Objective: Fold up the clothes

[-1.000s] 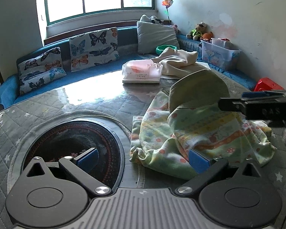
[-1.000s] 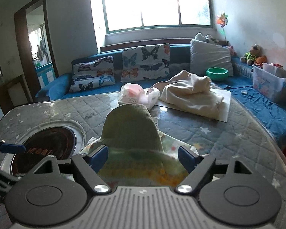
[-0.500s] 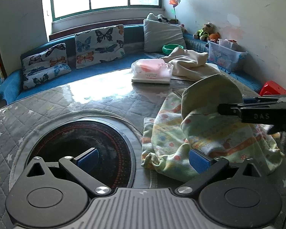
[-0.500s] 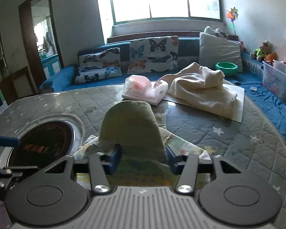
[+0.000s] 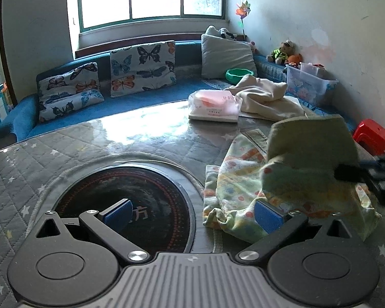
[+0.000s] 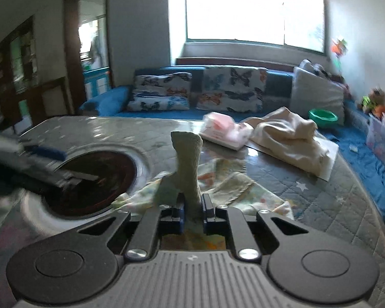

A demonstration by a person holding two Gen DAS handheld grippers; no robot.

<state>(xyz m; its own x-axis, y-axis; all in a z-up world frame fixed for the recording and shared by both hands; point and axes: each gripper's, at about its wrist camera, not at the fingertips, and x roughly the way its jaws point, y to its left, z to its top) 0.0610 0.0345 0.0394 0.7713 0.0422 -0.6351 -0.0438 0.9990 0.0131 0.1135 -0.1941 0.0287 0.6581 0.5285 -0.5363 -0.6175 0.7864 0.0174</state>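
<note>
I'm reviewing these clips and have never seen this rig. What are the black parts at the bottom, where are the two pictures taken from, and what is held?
No robot: a person holds a two-finger gripper in each hand, with a camera on each looking along its fingers. The black parts are those grippers. In the left view, the left gripper is open, empty, over the round black plate set in the quilted table. In the right view, the right gripper is closing on the olive cuff of the patterned garment. A cream cloth and a pink packet lie behind.
</note>
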